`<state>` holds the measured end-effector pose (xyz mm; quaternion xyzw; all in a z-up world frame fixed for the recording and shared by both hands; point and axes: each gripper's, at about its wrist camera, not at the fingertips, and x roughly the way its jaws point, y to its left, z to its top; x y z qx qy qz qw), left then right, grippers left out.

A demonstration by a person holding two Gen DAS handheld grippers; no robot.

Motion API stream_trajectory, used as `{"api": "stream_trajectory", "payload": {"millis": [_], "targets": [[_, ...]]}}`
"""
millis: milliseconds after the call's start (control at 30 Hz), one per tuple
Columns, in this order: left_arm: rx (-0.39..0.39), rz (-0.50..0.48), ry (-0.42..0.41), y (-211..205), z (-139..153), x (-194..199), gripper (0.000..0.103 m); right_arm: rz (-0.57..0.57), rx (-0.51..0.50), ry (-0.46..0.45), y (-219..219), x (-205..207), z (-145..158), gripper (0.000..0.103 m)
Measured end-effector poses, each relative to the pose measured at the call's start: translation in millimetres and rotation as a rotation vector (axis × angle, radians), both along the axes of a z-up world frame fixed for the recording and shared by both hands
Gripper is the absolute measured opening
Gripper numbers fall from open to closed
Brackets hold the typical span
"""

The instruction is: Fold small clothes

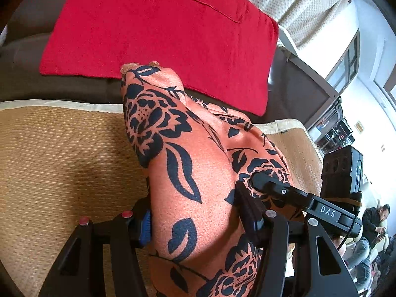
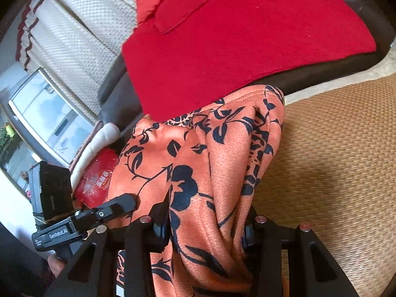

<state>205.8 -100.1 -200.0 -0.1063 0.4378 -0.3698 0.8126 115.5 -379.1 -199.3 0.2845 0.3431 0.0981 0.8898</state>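
Note:
An orange garment with a black flower print (image 1: 198, 173) hangs bunched between both grippers, above a woven tan mat (image 1: 61, 160). My left gripper (image 1: 195, 220) is shut on the garment, which fills the gap between its fingers. In the right wrist view the same garment (image 2: 210, 173) drapes forward in folds, and my right gripper (image 2: 205, 230) is shut on it too. The right gripper's body (image 1: 321, 210) shows at the right of the left wrist view, pressed to the cloth. The left gripper's body (image 2: 74, 217) shows at the lower left of the right wrist view.
A folded red cloth (image 1: 160, 29) lies on the dark sofa back (image 1: 297, 91) beyond the mat; it also shows in the right wrist view (image 2: 235, 37). A red packet (image 2: 96, 175) lies at the left. White curtains (image 2: 81, 19) and a window (image 2: 44, 113) stand behind. People sit at the far right (image 1: 373, 222).

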Motion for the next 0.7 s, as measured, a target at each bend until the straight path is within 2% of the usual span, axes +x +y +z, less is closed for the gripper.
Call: {"api": "stream_trajectory", "payload": {"millis": [400, 700], "targets": [[0.051, 0.045, -0.014, 0, -2, -4, 0.06, 0.025, 0.005, -0.011, 2, -4, 1, 0.044], [0.121, 0.06, 0.022, -8, -25, 6, 0.06, 0.013, -0.012, 0.086, 15, 18, -12, 0.044]]}}
